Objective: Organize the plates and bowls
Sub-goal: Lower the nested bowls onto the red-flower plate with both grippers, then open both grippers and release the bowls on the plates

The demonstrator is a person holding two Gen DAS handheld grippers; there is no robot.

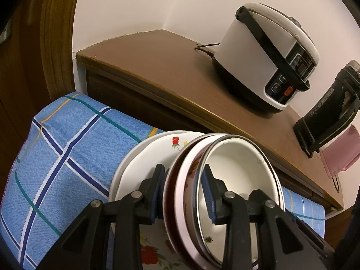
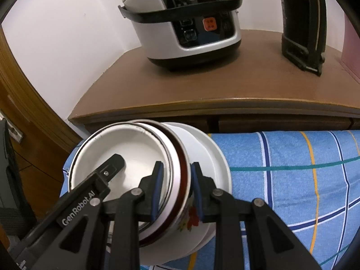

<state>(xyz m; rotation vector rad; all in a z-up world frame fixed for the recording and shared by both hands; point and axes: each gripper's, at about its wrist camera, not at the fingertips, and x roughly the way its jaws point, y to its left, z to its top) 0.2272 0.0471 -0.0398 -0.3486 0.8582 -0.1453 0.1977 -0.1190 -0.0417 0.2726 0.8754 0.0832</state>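
Several nested bowls (image 1: 238, 171) stand on a few white flowered plates (image 1: 144, 157) on a blue checked cloth (image 1: 67, 146). The inner bowl is white enamel with a metal rim, and a dark red rim shows beneath it. My left gripper (image 1: 184, 191) is shut across the near rims, one pad inside the top bowl and one outside. In the right wrist view the same bowls (image 2: 126, 144) lean left over the plates (image 2: 218, 164). My right gripper (image 2: 176, 190) is shut across their rims from the other side. One of the left gripper's fingers (image 2: 112, 164) reaches into the top bowl.
Behind the cloth (image 2: 292, 168) stands a wooden cabinet (image 1: 157, 67) (image 2: 202, 85) in a white corner. It carries a white rice cooker (image 1: 265, 63) (image 2: 184, 22), a black jug (image 1: 326, 117) (image 2: 301, 27) and a pink cup (image 1: 339, 155). A wooden door frame (image 2: 27, 103) is at the left.
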